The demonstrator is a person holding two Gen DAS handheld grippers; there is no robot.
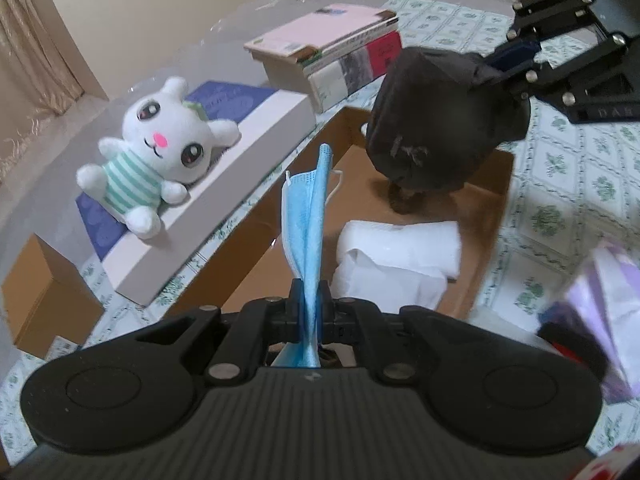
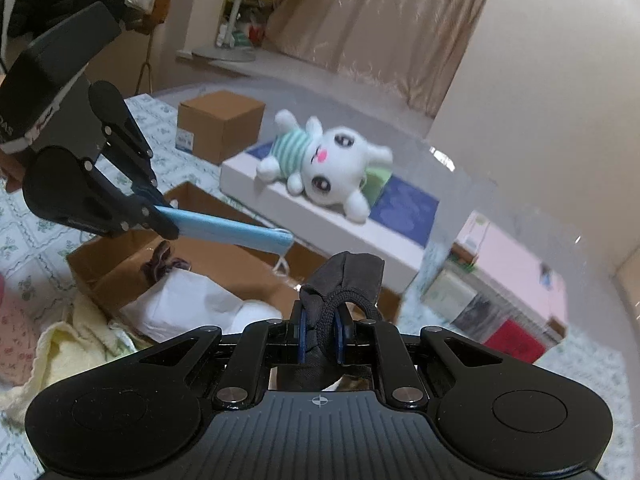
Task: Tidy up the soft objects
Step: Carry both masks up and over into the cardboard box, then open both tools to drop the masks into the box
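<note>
While the toy, a plush white bunny in a ribbed green-striped shirt, lies at the left of the left wrist view on a flat white box with a blue printed top, the left gripper at bottom centre is clamped on a mask, a thin pleated blue sheet that stands up folded from the pads, its white ear loop dangling over the carton. That open brown cardboard carton sits mid-frame on a green-patterned cloth; inside it lie a soft white crumpled bundle and a dark ruffled scrap. Above the carton, a square stack with a pink top rests near the table's far edge. At upper right the right gripper is closed on a pouch, a matte black fabric bag that hangs rounded over the carton's far end. In the right wrist view the pouch's corded rim is pinched between the blue pads, and a fluffy cream towel is heaped at lower left beside the carton.
</note>
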